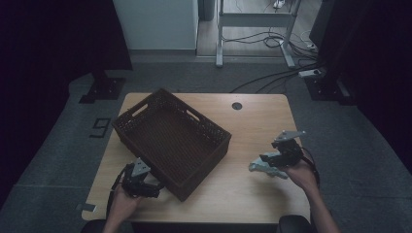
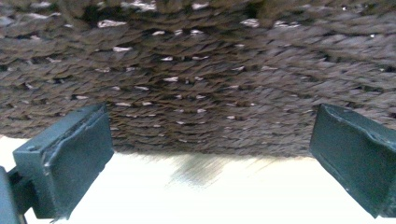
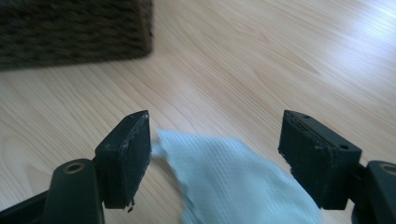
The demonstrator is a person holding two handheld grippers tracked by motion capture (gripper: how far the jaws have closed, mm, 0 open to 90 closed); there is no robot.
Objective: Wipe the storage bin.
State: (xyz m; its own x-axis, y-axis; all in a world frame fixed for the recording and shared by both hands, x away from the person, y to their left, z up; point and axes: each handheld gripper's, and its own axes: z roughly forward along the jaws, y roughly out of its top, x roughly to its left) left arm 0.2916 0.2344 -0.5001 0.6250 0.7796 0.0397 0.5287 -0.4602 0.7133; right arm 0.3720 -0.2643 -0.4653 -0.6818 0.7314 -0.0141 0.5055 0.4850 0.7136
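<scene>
A dark brown woven basket (image 1: 209,127) stands at an angle on the left half of the wooden table (image 1: 252,121). My left gripper (image 1: 154,188) sits at the basket's near corner. In the left gripper view its jaws (image 2: 210,158) stand wide apart and face the woven wall (image 2: 201,84) close up, with nothing between them. A pale blue-green cloth (image 1: 260,168) lies crumpled on the table at the right. My right gripper (image 1: 266,158) hovers just over it. In the right gripper view the cloth (image 3: 233,182) lies between the open jaws (image 3: 215,140), its edge by the left pad.
A small round hole (image 1: 236,106) is set in the table near its far edge. The basket's corner (image 3: 70,32) shows at the upper left of the right gripper view. Bare wood lies between the basket and the cloth. Beyond the table are grey floor, cables and a metal frame.
</scene>
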